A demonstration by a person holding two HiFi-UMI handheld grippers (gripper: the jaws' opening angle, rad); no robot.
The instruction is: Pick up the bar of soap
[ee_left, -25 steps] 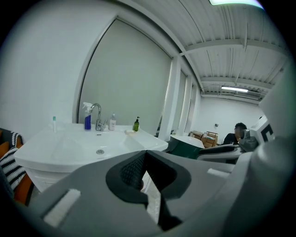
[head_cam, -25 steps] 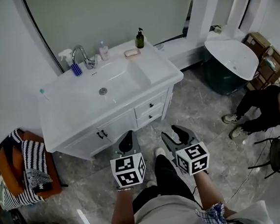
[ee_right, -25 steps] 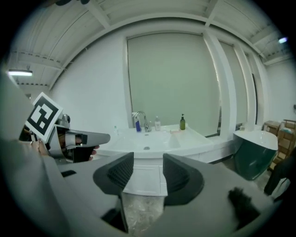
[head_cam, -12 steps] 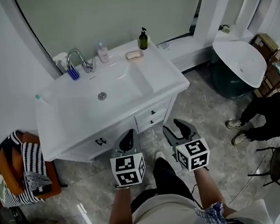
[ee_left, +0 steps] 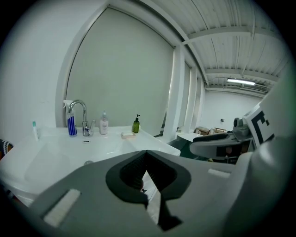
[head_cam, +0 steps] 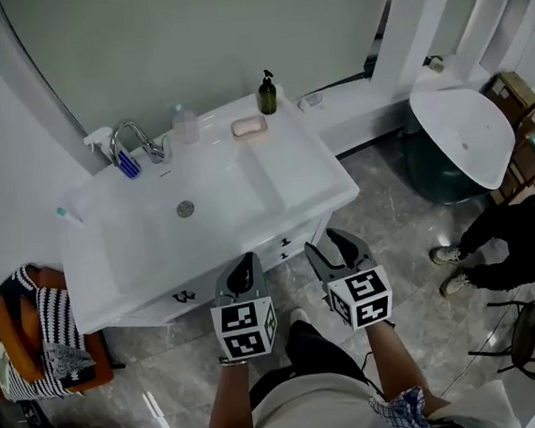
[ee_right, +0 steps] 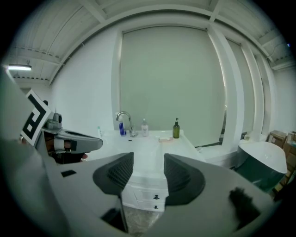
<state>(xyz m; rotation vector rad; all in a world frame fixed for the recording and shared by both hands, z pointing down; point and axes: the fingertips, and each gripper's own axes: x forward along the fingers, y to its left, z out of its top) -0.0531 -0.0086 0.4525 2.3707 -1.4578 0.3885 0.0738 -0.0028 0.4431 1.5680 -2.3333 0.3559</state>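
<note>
The pale bar of soap [head_cam: 249, 125] lies in a small dish at the back of the white vanity top [head_cam: 310, 171], next to a dark green pump bottle [head_cam: 266, 95]. It shows small and far off as the soap [ee_left: 128, 134] in the left gripper view and the soap [ee_right: 165, 138] in the right gripper view. My left gripper [head_cam: 244, 275] hangs before the vanity's front edge, shut and empty; the left gripper [ee_left: 147, 155] has its pads together. My right gripper [head_cam: 339, 252] is beside it, open, and the right gripper [ee_right: 148, 172] holds nothing.
A faucet [head_cam: 133, 137], a clear bottle [head_cam: 184, 124] and a blue spray bottle [head_cam: 123, 160] stand behind the sink bowl [head_cam: 184, 208]. Striped cloth lies on an orange seat [head_cam: 44, 338] at the left. A white tub [head_cam: 462, 133], a seated person [head_cam: 514, 232] and a black stool [head_cam: 532, 324] are at the right.
I have come closer to the vanity; both grippers now hang at its front edge. Neither gripper's jaws have moved.
</note>
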